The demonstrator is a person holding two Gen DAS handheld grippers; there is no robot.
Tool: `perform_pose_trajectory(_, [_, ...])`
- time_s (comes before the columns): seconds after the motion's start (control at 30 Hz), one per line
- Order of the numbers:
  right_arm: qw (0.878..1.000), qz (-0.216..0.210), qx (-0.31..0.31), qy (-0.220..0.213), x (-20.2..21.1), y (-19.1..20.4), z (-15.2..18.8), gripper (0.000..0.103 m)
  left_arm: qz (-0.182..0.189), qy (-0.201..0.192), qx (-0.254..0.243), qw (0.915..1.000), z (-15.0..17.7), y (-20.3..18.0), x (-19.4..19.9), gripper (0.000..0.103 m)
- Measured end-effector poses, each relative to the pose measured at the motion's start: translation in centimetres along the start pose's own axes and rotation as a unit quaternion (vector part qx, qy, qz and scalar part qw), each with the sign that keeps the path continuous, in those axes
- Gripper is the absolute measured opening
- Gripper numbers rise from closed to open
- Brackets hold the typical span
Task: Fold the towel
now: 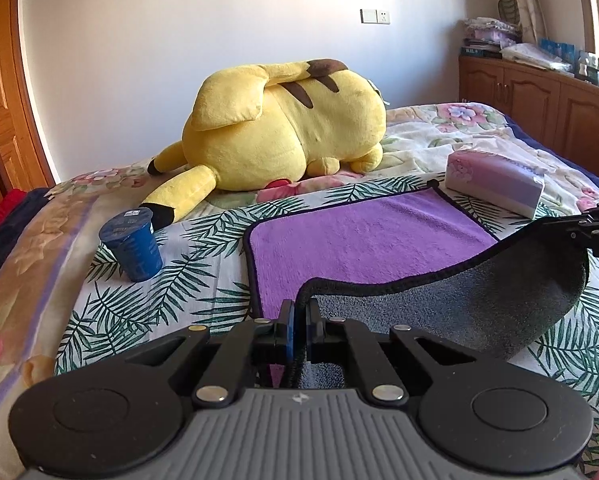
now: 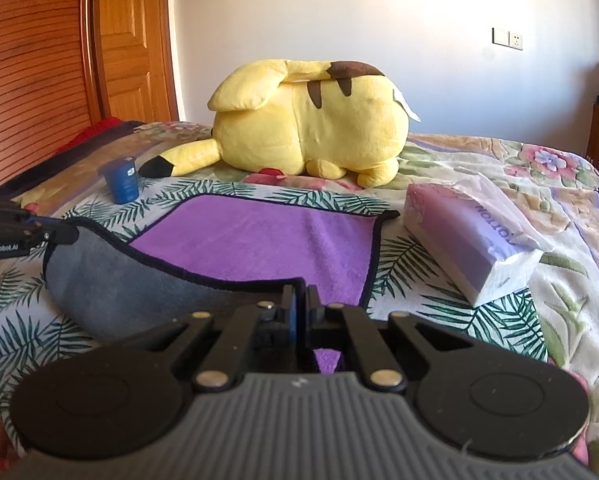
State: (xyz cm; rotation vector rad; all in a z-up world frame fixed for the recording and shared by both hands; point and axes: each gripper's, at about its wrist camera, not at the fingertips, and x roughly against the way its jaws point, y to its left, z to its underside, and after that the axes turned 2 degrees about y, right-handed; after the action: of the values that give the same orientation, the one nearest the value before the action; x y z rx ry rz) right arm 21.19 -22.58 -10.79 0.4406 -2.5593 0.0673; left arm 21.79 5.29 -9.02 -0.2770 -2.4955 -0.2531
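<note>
A towel (image 1: 363,236) with a purple top, grey underside and black hem lies on the bed; it also shows in the right wrist view (image 2: 259,240). Its near edge is lifted and curled over, showing the grey side (image 1: 459,300). My left gripper (image 1: 299,312) is shut on the towel's near left corner. My right gripper (image 2: 299,300) is shut on the near right corner. Each gripper shows at the edge of the other's view, the right one (image 1: 591,224) and the left one (image 2: 55,234).
A large yellow plush toy (image 1: 283,128) lies behind the towel. A blue cup (image 1: 133,244) stands left of it. A tissue pack (image 1: 499,180) lies at the towel's far right corner. Wooden cabinets (image 1: 539,100) stand at the right, a wooden door (image 2: 131,40) at the left.
</note>
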Motion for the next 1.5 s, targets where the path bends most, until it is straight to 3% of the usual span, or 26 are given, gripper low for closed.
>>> perform_pose_trajectory(0.43, [1.0, 0.0, 0.006, 0.005, -1.5, -0.6, -0.2, 0.005, 0.001, -0.002, -0.011, 0.9999, -0.7, 0.3, -1.4, 0.005])
perform_pose_trajectory(0.77, [0.999, -0.019, -0.032, 0.001, -2.1, -1.6, -0.8, 0.005, -0.004, -0.011, -0.001, 0.9999, -1.3, 0.7, -1.0, 0.005])
perform_pose_trajectory(1.1, [0.999, -0.02, -0.034, -0.026, -0.9, -1.9, -2.4, 0.005, -0.012, -0.036, -0.009, 0.9992, -3.2, -0.2, 0.0, 0.005])
perform_pose_trajectory(1.23, [0.999, -0.015, -0.023, -0.04, -0.6, -2.0, -3.2, 0.005, -0.039, -0.05, -0.014, 0.9979, -4.1, -0.5, -0.2, 0.005])
perform_pose_trajectory(1.5, [0.998, -0.019, -0.039, -0.047, -1.7, -3.0, -4.5, 0.005, -0.031, -0.06, -0.027, 0.9974, -5.9, -0.1, -0.9, 0.005])
